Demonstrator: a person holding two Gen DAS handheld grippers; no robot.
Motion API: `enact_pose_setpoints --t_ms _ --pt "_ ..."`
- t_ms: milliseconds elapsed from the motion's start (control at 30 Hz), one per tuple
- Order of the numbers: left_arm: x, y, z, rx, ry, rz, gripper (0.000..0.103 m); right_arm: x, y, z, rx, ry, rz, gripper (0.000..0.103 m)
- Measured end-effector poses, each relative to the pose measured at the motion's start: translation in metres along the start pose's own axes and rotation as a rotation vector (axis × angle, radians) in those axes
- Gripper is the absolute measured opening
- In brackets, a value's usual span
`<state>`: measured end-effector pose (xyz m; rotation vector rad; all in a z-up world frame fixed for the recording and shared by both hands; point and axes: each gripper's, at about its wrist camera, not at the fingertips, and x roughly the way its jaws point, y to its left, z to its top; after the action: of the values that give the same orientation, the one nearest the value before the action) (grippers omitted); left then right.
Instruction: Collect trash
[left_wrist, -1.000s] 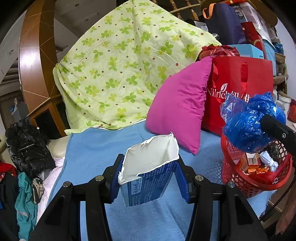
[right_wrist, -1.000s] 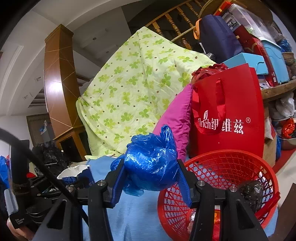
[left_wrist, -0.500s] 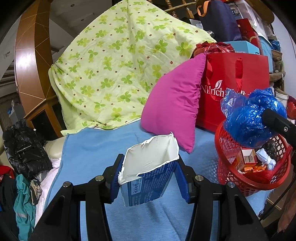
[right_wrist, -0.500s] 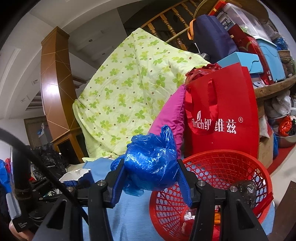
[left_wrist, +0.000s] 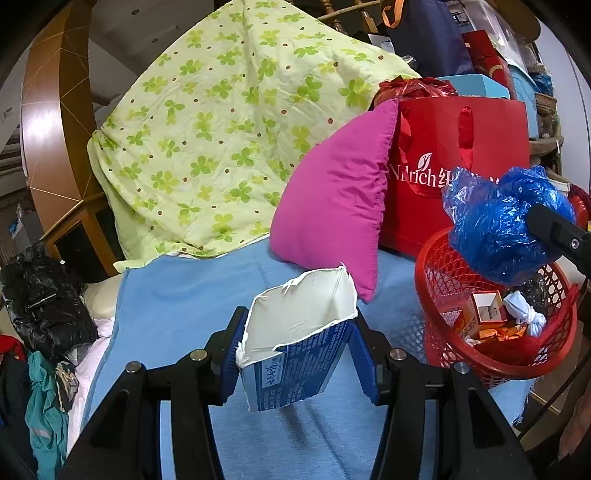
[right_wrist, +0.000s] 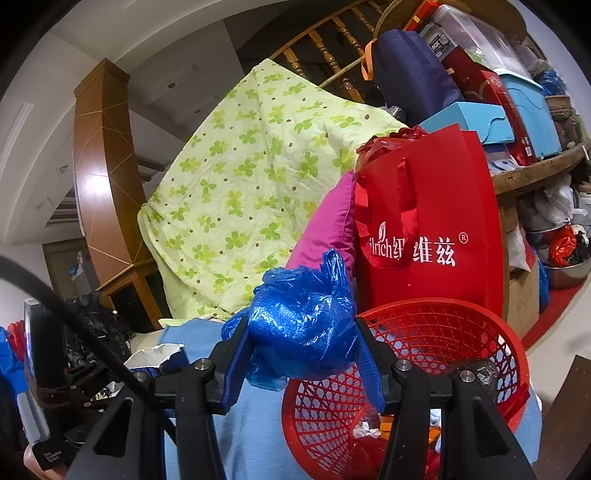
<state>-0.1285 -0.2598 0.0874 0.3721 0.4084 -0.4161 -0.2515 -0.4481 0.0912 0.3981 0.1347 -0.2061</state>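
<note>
My left gripper (left_wrist: 299, 354) is shut on a torn blue and white carton (left_wrist: 295, 350), held above the blue blanket (left_wrist: 184, 295). My right gripper (right_wrist: 301, 354) is shut on a crumpled blue plastic bag (right_wrist: 303, 317), held over the left rim of a red mesh basket (right_wrist: 443, 314). In the left wrist view the bag (left_wrist: 498, 221) hangs above the basket (left_wrist: 436, 295), which holds an orange box, wrappers and a knotted white bag. The carton also shows at the left of the right wrist view (right_wrist: 155, 360).
A magenta pillow (left_wrist: 340, 192) and a red shopping bag (left_wrist: 461, 147) stand behind the basket. A green floral quilt (left_wrist: 221, 129) is piled at the back. Black and teal clothes (left_wrist: 40, 314) lie to the left. Boxes fill shelves (right_wrist: 517, 110) at right.
The right gripper with the blue bag has shifted further over the basket. The left gripper has drifted slightly toward the basket, still holding the carton.
</note>
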Motion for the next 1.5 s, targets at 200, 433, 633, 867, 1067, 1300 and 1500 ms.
enact_pose_setpoints --t_ms 200,433,633,867,1067,1300,1500 --pt "0.0 -0.005 0.0 0.008 0.001 -0.007 0.054 -0.004 -0.003 0.0 0.009 -0.008 -0.01 0.057" --pt "0.003 -0.011 0.001 0.014 0.004 -0.019 0.054 -0.009 -0.005 0.0 0.017 -0.017 -0.023 0.057" --pt "0.003 -0.017 0.001 0.021 0.003 -0.032 0.054 -0.013 -0.01 0.001 0.029 -0.025 -0.036 0.057" --pt "0.003 -0.024 0.004 0.026 0.0 -0.046 0.054 -0.018 -0.017 0.002 0.043 -0.036 -0.049 0.057" --pt "0.003 -0.03 0.008 0.035 -0.009 -0.056 0.054 -0.021 -0.023 0.004 0.064 -0.046 -0.057 0.057" --pt "0.003 -0.036 0.016 0.043 -0.02 -0.07 0.054 -0.025 -0.031 0.006 0.09 -0.058 -0.065 0.057" --pt "0.0 -0.044 0.024 0.052 -0.035 -0.088 0.054 -0.028 -0.038 0.008 0.121 -0.065 -0.077 0.057"
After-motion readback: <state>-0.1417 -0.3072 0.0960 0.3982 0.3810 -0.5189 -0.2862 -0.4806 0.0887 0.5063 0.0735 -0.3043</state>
